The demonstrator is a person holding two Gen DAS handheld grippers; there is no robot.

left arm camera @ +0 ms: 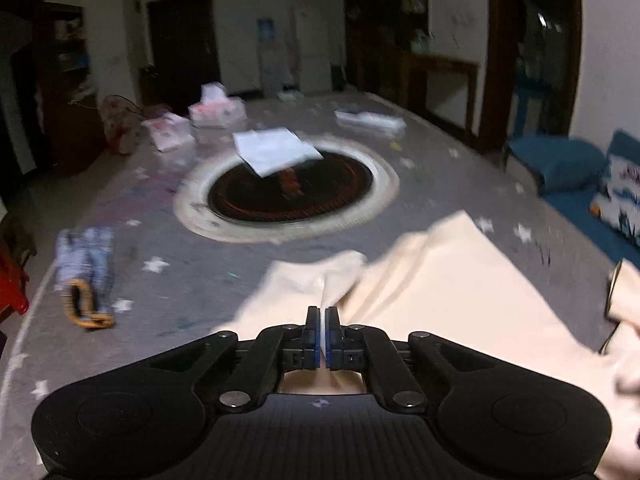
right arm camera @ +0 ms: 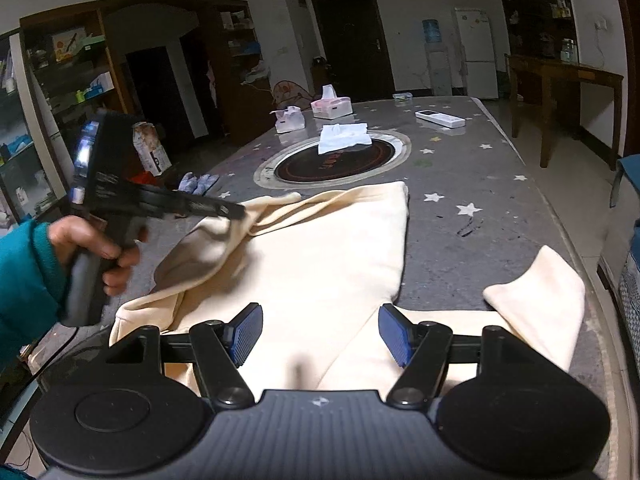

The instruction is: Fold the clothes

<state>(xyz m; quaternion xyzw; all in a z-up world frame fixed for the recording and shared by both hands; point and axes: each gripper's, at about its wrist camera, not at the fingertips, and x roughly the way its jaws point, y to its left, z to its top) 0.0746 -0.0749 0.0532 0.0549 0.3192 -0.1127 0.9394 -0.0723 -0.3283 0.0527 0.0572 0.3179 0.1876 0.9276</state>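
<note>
cream garment [left arm camera: 432, 280] pinched in left gripper [left arm camera: 323, 312]

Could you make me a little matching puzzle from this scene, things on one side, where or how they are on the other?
Things:
1. left gripper
2. right gripper
3. white cloth
4. remote

States or places:
a. open above the garment
b. lying on the dark round plate
c. shut on the cream garment
d. far end of the table, on its right side

Pairs: 1-c, 2-a, 3-b, 4-d
</note>
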